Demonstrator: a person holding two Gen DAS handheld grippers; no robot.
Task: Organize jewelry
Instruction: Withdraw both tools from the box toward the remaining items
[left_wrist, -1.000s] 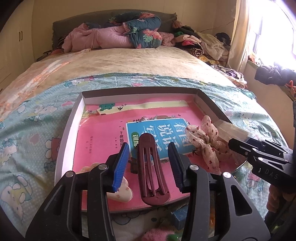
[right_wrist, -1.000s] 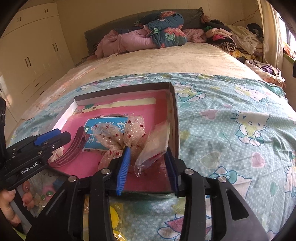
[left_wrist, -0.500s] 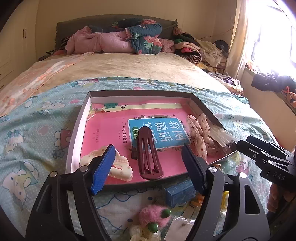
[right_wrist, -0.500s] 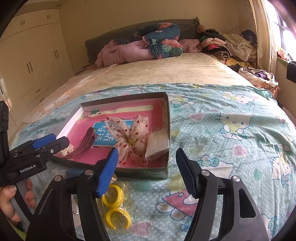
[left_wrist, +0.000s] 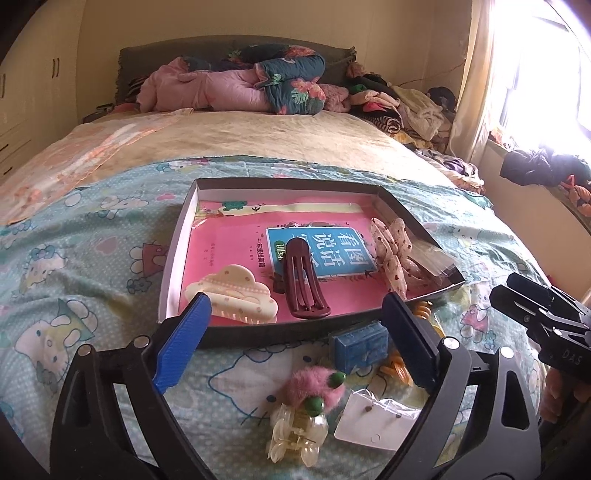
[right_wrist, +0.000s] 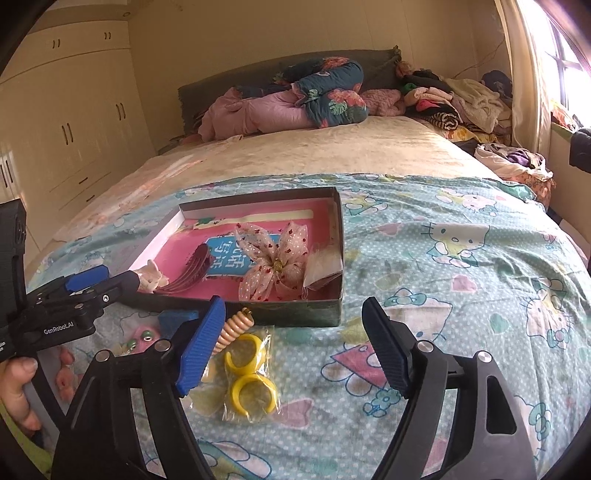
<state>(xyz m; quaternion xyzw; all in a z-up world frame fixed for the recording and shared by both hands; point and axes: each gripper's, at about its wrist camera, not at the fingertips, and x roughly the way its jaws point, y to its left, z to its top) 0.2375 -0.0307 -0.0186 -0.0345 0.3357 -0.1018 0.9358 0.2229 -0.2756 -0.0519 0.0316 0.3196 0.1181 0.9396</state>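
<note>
Both jaws have just opened: left gripper (left_wrist: 295, 334) and right gripper (right_wrist: 293, 345) now empty, backed off, hair clip (left_wrist: 304, 282) and bow (right_wrist: 275, 264) left in box (left_wrist: 177, 258); loose pieces remain outside.

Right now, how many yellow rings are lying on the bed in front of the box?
2. Both are in one clear bag on the blanket just before the box's near wall: one ring nearer the box, the other ring nearer the camera. More could be hidden.
</note>
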